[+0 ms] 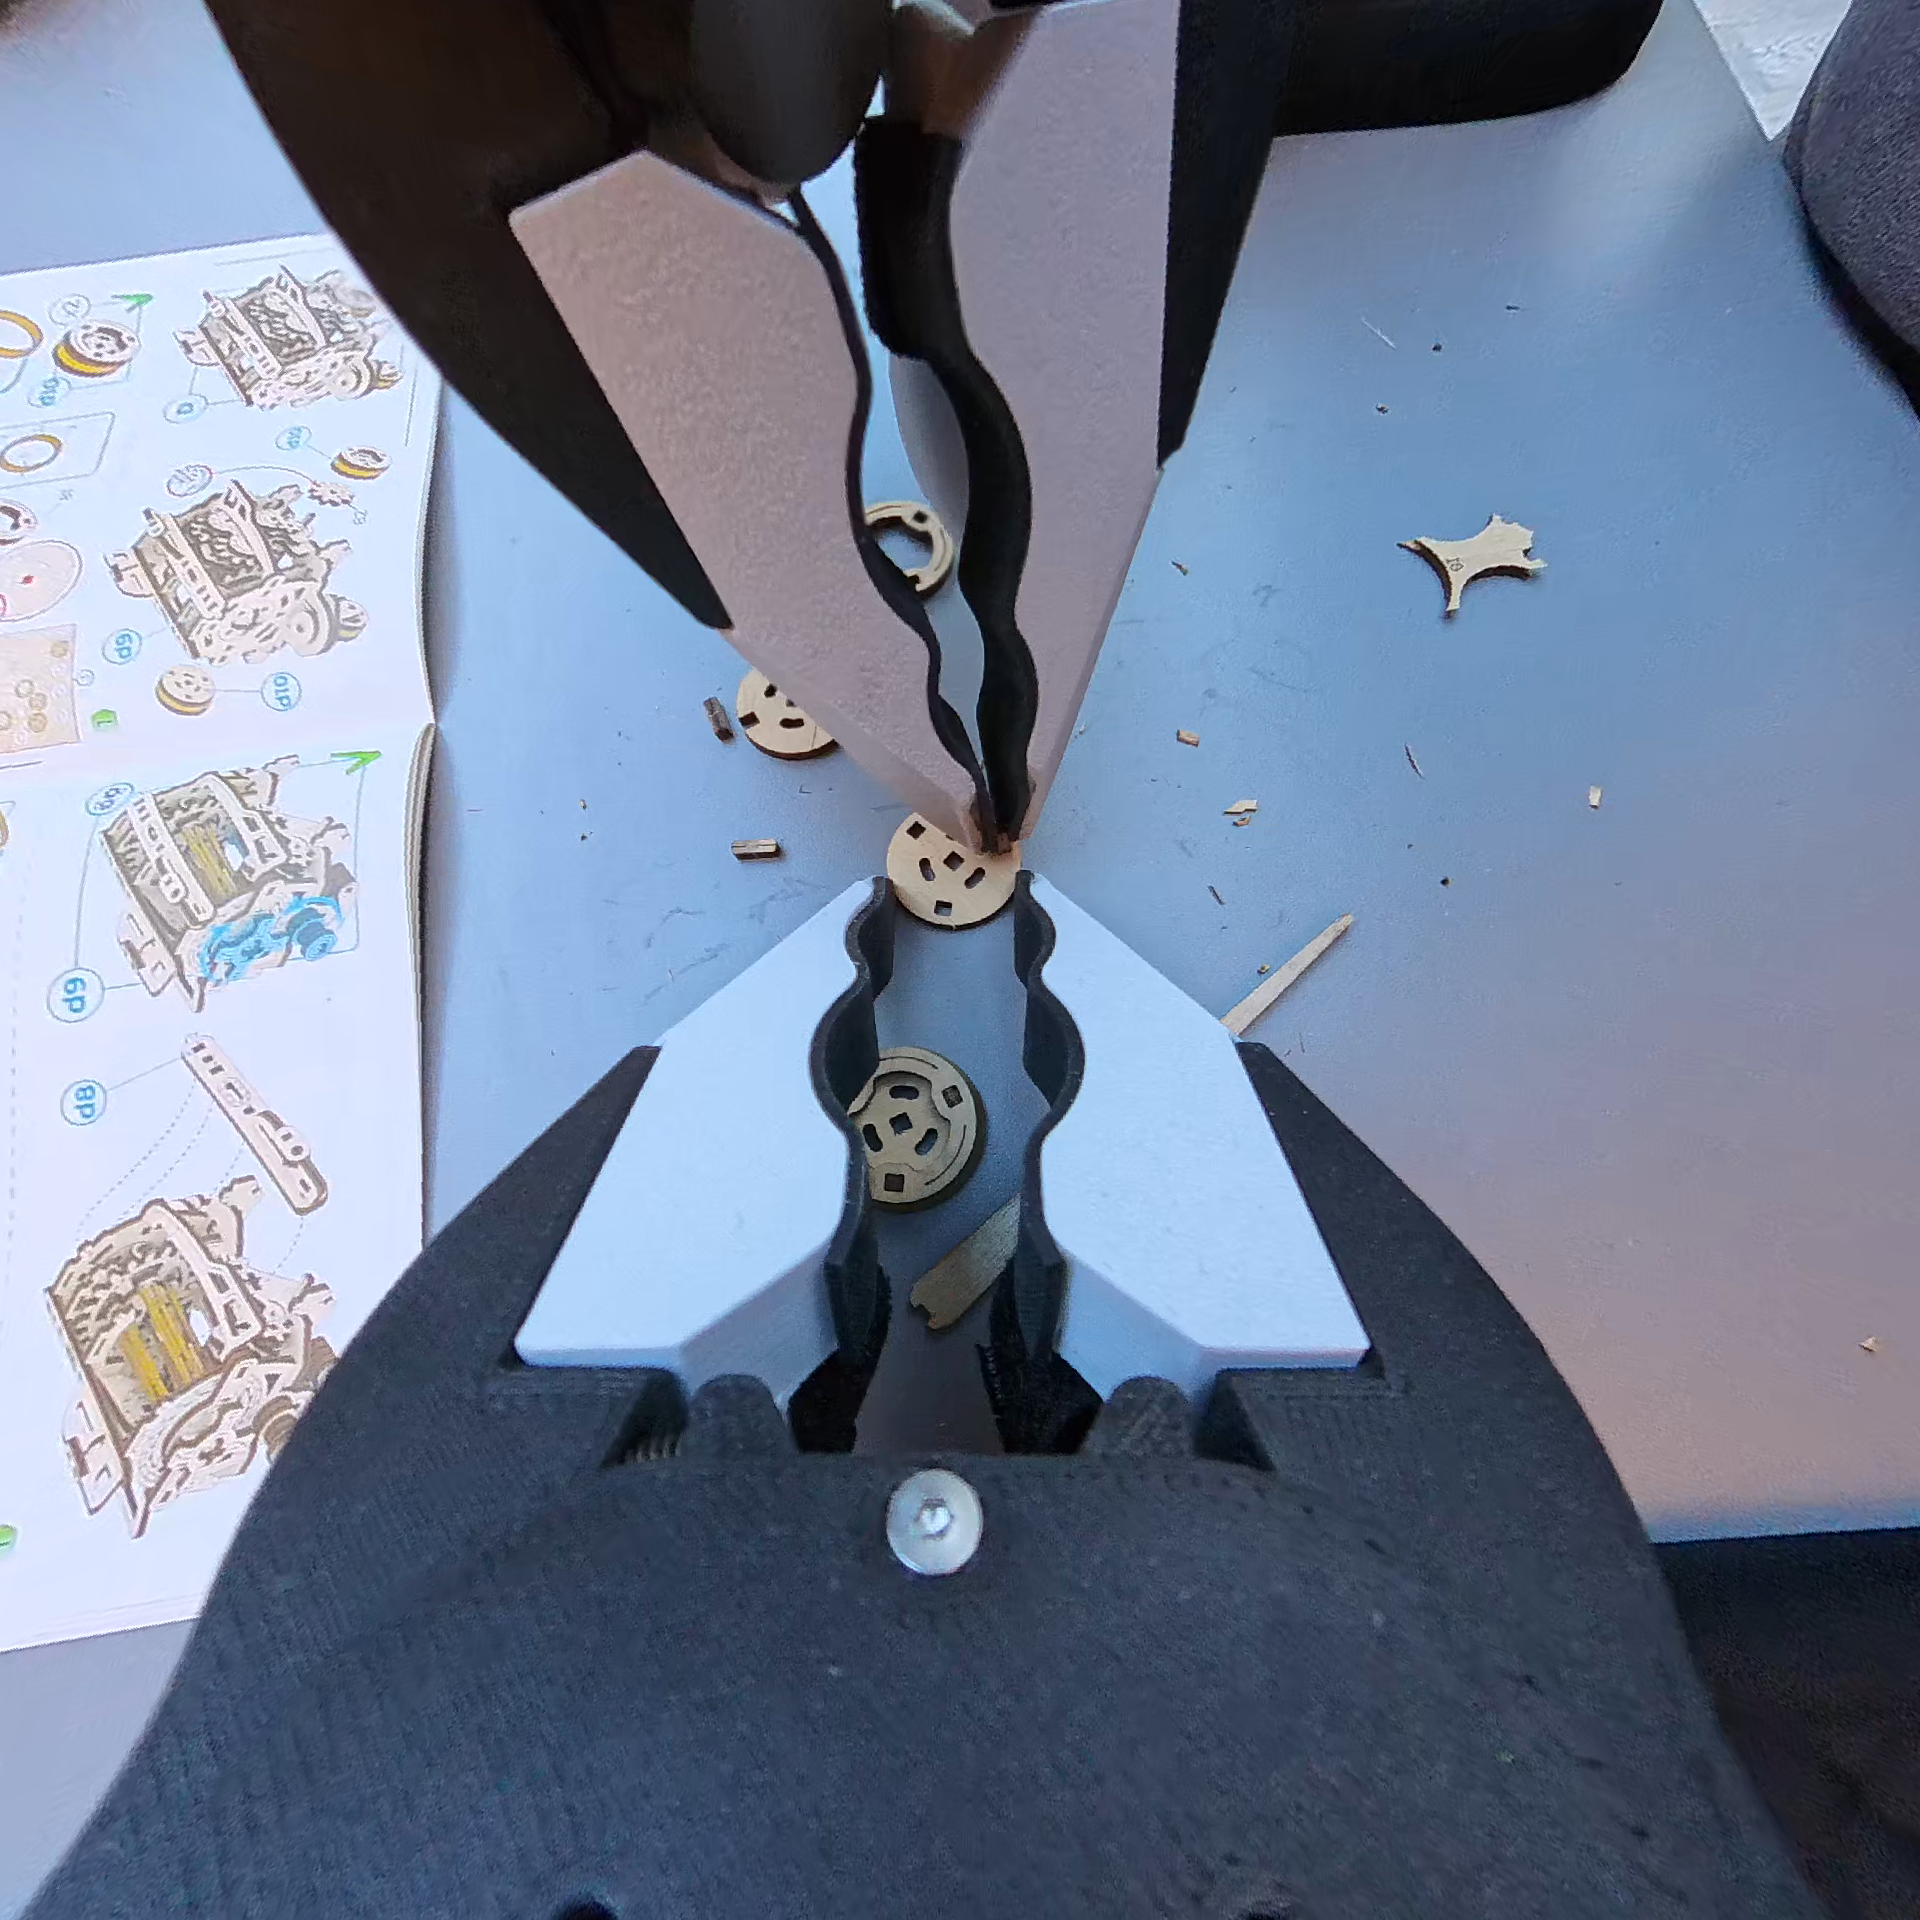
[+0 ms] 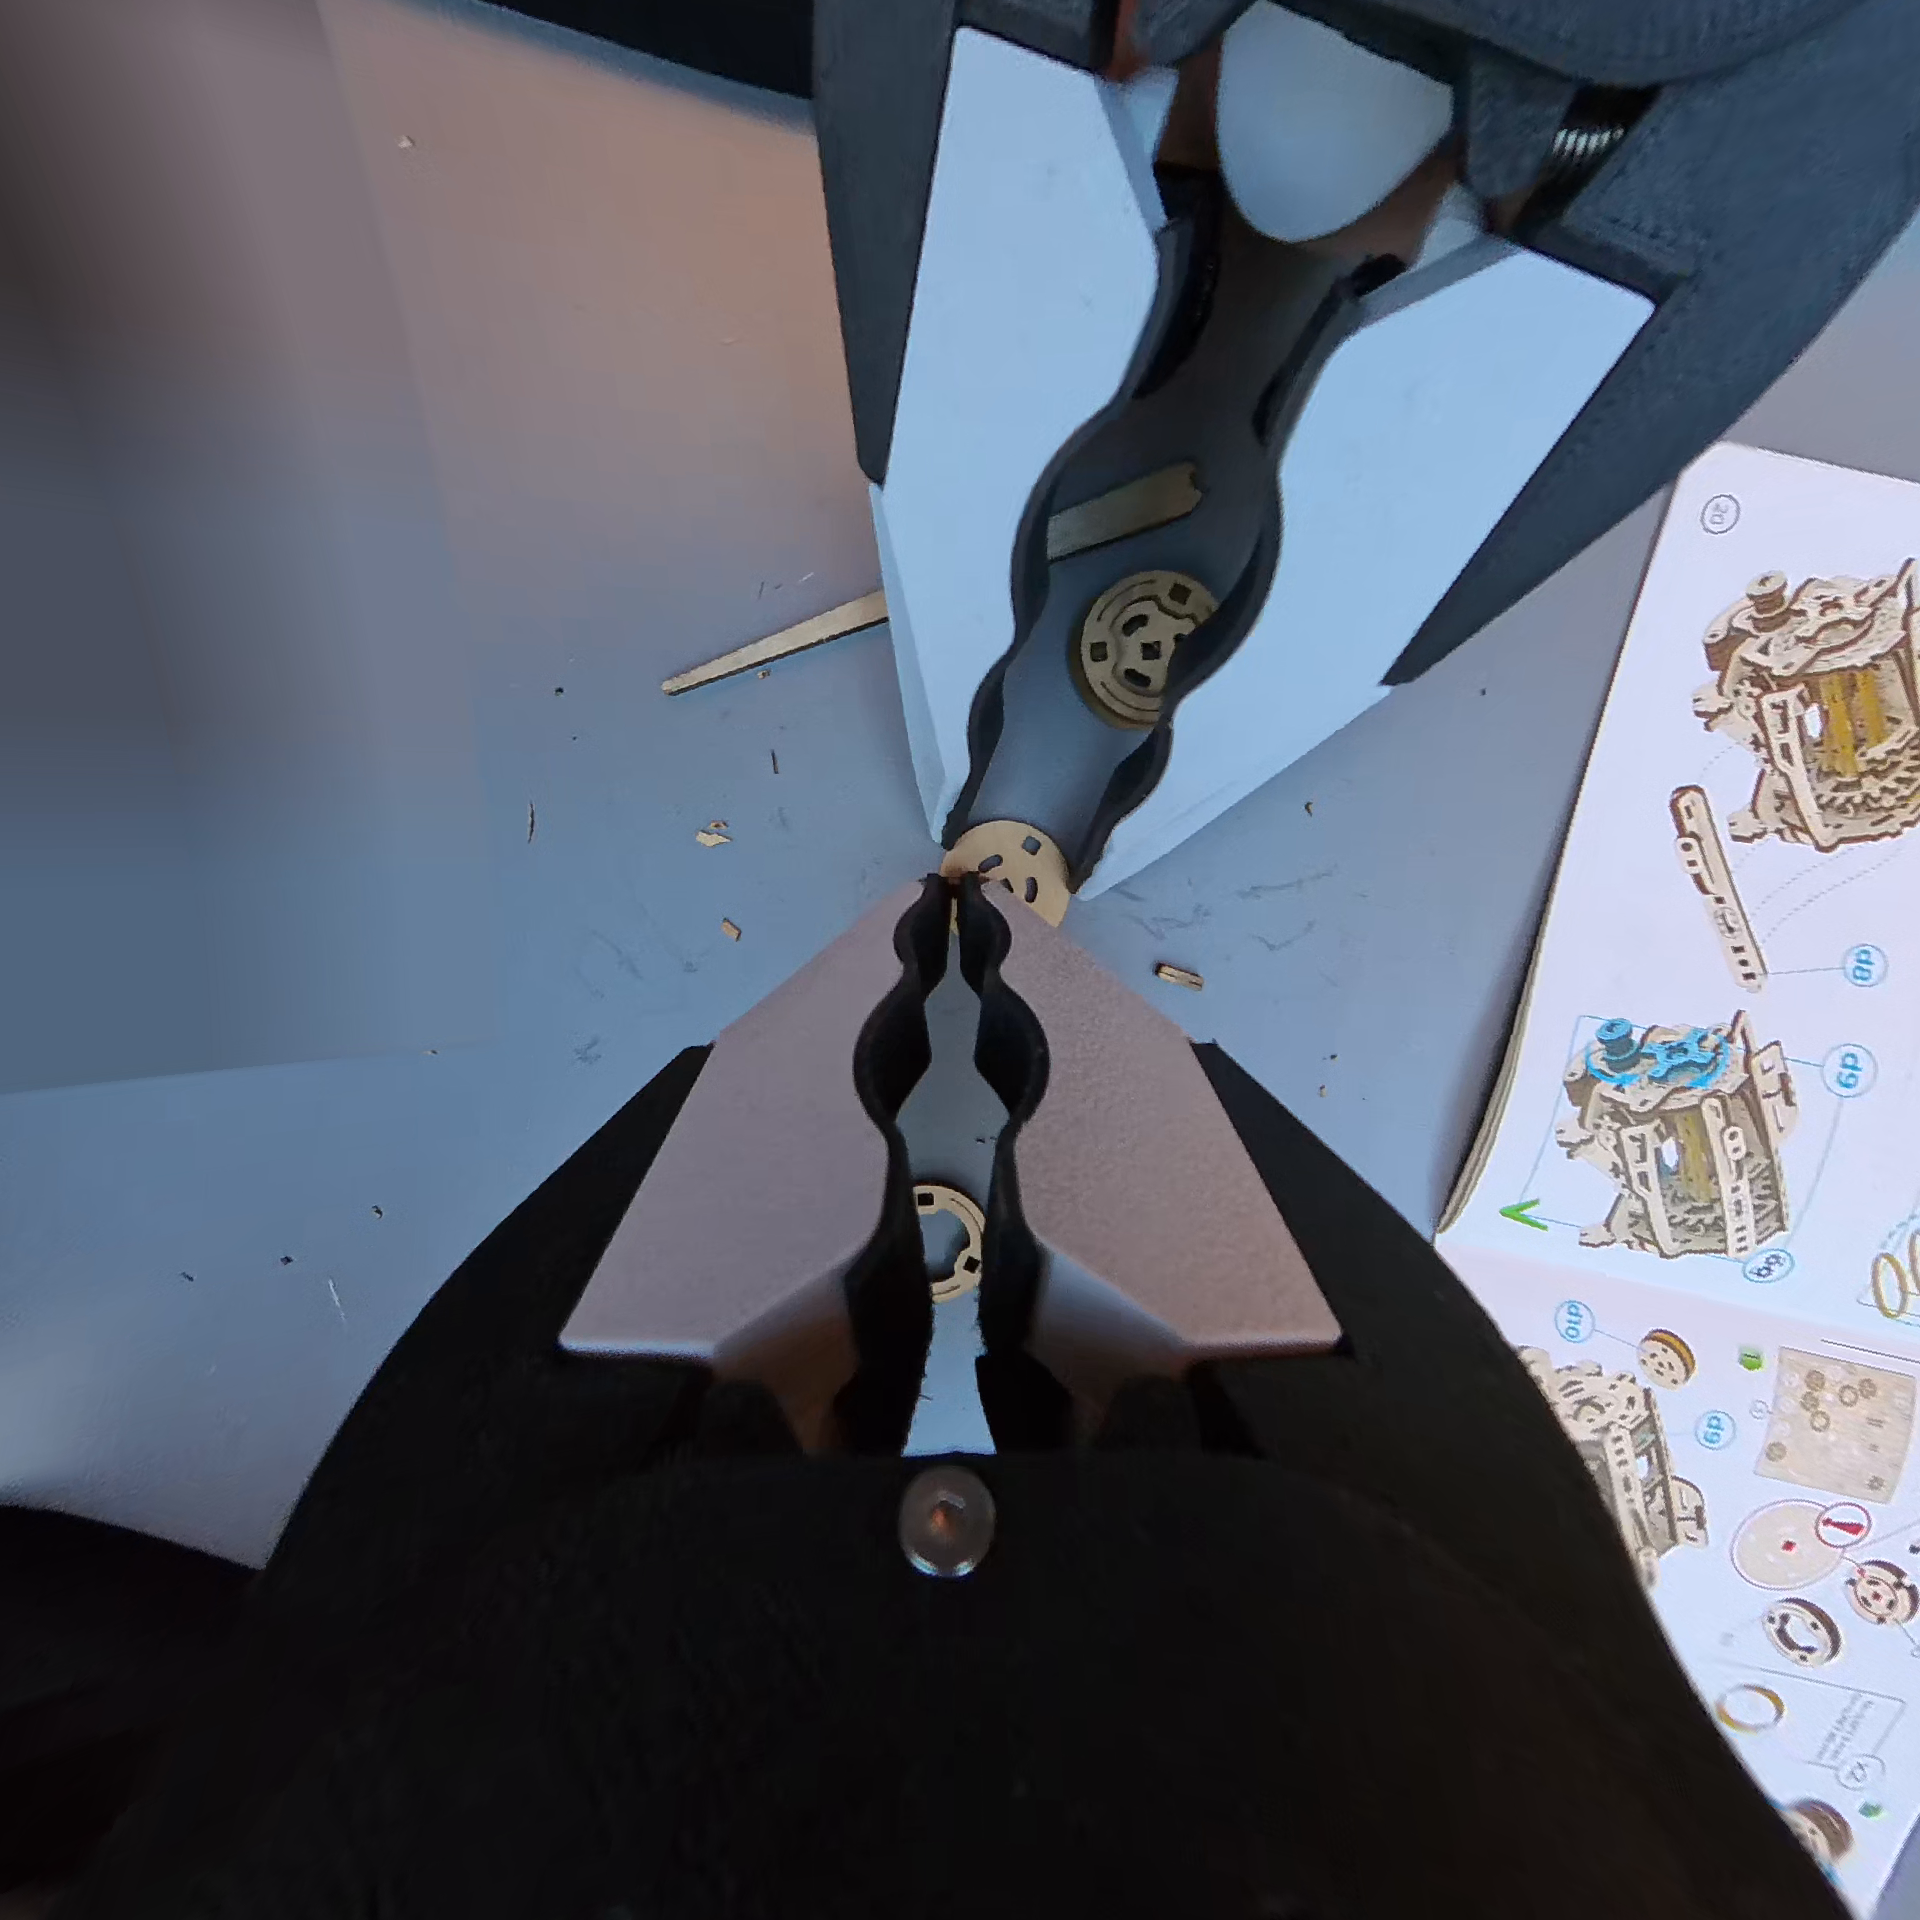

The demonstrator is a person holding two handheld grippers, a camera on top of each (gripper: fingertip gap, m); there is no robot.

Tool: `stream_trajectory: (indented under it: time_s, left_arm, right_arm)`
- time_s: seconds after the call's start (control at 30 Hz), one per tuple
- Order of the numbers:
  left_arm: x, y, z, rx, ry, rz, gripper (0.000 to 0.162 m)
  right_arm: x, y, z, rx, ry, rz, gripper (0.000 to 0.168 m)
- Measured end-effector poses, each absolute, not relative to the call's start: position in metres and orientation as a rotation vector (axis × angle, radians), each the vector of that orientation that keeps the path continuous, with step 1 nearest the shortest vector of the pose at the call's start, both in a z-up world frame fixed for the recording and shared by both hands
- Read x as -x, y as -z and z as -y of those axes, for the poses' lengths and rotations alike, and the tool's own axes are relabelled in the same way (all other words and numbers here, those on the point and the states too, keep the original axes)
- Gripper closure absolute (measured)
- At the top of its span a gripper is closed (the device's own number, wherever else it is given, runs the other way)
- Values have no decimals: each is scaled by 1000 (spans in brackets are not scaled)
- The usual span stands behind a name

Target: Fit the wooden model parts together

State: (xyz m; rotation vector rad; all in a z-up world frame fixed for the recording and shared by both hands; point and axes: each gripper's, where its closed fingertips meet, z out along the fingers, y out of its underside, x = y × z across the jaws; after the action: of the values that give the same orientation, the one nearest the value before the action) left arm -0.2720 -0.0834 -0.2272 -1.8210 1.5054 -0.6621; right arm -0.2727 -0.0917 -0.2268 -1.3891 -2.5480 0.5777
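My left gripper [image 1: 951,886] is shut on a small round wooden disc [image 1: 948,875] with square and curved holes, gripping it by its edges just above the grey table [image 1: 1455,1039]. My right gripper [image 2: 956,885] comes in from the opposite side, its tips at the disc's [image 2: 1013,868] rim. Its pads are pressed together on what looks like a tiny dark wooden peg, mostly hidden. The right gripper also shows in the left wrist view [image 1: 997,826], and the left gripper in the right wrist view [image 2: 1013,862].
On the table lie a larger ringed disc [image 1: 914,1127], a flat strip [image 1: 966,1273], an open ring [image 1: 914,545], another disc [image 1: 779,717], a loose peg [image 1: 755,850], a thin stick [image 1: 1288,971] and a star-shaped offcut [image 1: 1470,561]. An instruction booklet [image 1: 208,831] lies to my left. The grippers are tip to tip, or close to it. Between my left fingertips and the thin stick [image 1: 1288,971] there is roughly 5 cm. The right camera catches it too, in the right wrist view [image 2: 742,656].
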Motion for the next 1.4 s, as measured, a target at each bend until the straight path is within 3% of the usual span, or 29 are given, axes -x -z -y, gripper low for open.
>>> stream_trajectory:
  time_s: [1.1,1.4]
  left_arm:
    - [272,227,83,1834,681,-1498,141]
    - [272,227,83,1826,667,-1502,141]
  right_arm:
    - [272,229,91,1314,-430,2512,167]
    - [273,229,91,1382,-635,2558,167]
